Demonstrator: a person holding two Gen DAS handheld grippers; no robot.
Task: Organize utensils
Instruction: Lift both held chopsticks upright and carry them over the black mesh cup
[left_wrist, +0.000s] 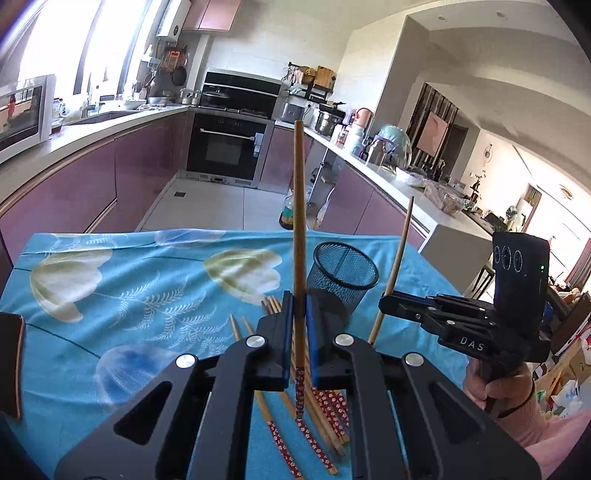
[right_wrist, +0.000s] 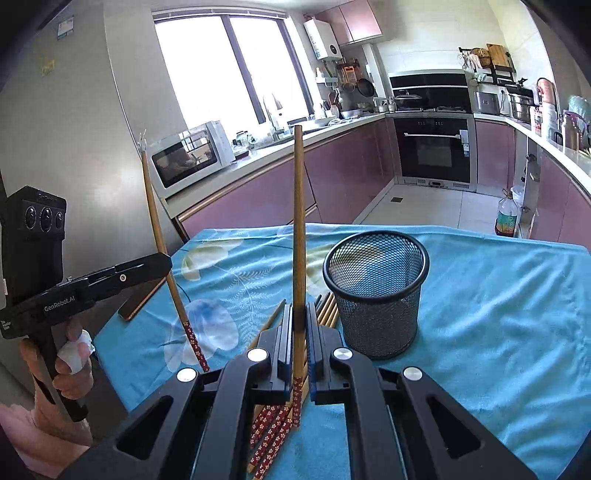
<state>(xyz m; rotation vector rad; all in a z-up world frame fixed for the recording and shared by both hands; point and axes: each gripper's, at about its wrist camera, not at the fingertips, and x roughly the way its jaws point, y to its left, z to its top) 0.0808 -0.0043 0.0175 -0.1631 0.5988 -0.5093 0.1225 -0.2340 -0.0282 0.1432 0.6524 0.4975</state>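
Observation:
My left gripper (left_wrist: 298, 306) is shut on a wooden chopstick (left_wrist: 299, 206) with a red patterned end, held upright. My right gripper (right_wrist: 298, 317) is shut on another such chopstick (right_wrist: 298, 221), also upright. Each gripper shows in the other's view: the right gripper (left_wrist: 384, 299) with its chopstick (left_wrist: 397, 262), the left gripper (right_wrist: 168, 264) with its chopstick (right_wrist: 157, 221). Several more chopsticks (left_wrist: 314, 417) lie in a loose pile on the blue cloth below both grippers, also in the right wrist view (right_wrist: 273, 428). A black mesh cup (right_wrist: 376, 288) stands upright just beyond, also seen from the left (left_wrist: 343, 277).
The table is covered with a blue floral cloth (right_wrist: 498, 314). A flat dark object with a brown edge (right_wrist: 142, 299) lies at the table's left side. Kitchen counters (left_wrist: 92, 136), an oven (left_wrist: 225, 144) and a bottle on the floor (right_wrist: 508, 218) lie beyond.

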